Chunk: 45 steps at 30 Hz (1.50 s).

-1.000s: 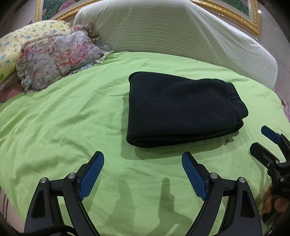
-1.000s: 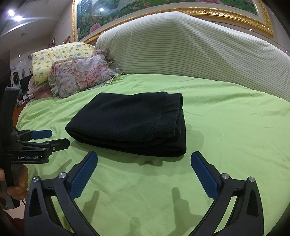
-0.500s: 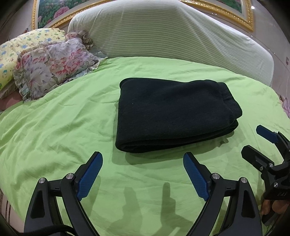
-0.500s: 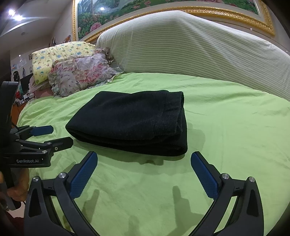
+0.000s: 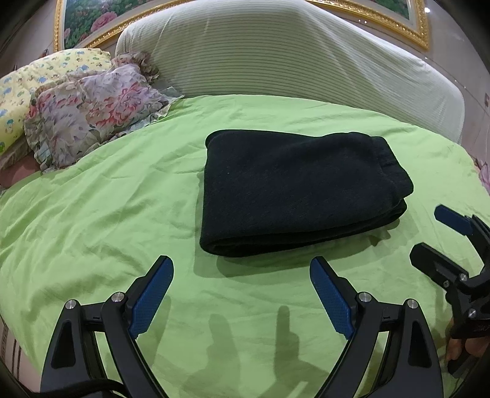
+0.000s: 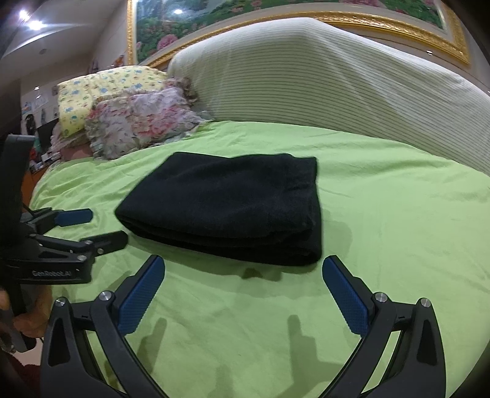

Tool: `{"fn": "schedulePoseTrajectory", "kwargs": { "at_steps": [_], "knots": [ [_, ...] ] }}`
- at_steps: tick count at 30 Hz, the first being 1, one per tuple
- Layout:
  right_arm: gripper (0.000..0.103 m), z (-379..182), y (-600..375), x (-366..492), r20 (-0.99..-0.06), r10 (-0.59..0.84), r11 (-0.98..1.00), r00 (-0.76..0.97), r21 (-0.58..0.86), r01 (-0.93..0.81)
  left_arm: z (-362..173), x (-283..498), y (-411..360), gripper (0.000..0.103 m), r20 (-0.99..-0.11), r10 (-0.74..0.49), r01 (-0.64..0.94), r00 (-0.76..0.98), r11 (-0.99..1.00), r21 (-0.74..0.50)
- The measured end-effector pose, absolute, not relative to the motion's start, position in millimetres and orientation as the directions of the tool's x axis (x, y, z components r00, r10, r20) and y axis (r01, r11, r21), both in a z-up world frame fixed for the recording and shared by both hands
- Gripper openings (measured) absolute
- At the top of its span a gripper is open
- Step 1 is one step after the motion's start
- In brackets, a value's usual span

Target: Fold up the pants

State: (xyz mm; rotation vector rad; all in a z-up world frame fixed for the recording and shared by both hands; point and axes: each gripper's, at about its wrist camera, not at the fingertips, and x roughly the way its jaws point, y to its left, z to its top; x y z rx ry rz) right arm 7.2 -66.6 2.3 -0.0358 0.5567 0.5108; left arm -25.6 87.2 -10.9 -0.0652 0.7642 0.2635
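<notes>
Black pants [image 5: 294,189] lie folded into a thick rectangle on the green bedsheet [image 5: 107,214], also in the right wrist view [image 6: 226,205]. My left gripper [image 5: 242,287] is open and empty, held a little short of the bundle's near edge. My right gripper [image 6: 243,284] is open and empty, also just short of the bundle. Each gripper shows in the other's view: the right one [image 5: 441,242] at the right edge, the left one [image 6: 101,226] at the left, both apart from the pants.
Floral pillow [image 5: 92,113] and yellow pillow [image 5: 36,88] lie at the bed's back left. A striped padded headboard [image 5: 291,58] runs behind the bed, under a gold-framed picture [image 6: 275,18]. The bed's edge curves away at front left.
Both grippers have shifted slightly: the pants sit a bit further right in the left wrist view and a bit lower in the right wrist view. The pants have not moved on the sheet.
</notes>
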Motion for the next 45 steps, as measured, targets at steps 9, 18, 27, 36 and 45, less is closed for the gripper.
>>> {"fn": "schedulePoseTrajectory", "kwargs": {
  "at_steps": [9,18,27,36,45],
  "knots": [
    [0.103,-7.3,-55.7,24.5,-0.546,0.446,0.883,0.709,0.14,-0.448,-6.3,-27.8,105.4,0.091,-0.686,0.234,-0.304,0.689,0.952,0.02],
    [0.103,-6.1,-56.7,14.7,-0.519,0.423,0.895,0.743,0.111,-0.432,-2.2,-25.3,105.3,0.092,-0.673,0.243,-0.306,0.698,0.952,0.027],
    [0.103,1.0,-64.0,15.5,-0.497,0.429,0.897,0.755,0.136,-0.42,-3.1,-25.1,98.2,0.093,-0.677,0.234,-0.286,0.698,0.957,0.036],
    [0.103,7.1,-60.8,12.4,-0.478,0.437,0.894,0.762,0.133,-0.429,-3.8,-26.6,99.7,0.093,-0.677,0.233,-0.287,0.698,0.957,0.033],
    [0.103,13.9,-52.8,14.7,-0.478,0.451,0.881,0.754,0.102,-0.462,-4.0,-27.5,103.2,0.094,-0.681,0.227,-0.285,0.696,0.958,0.027]
  ]
}}
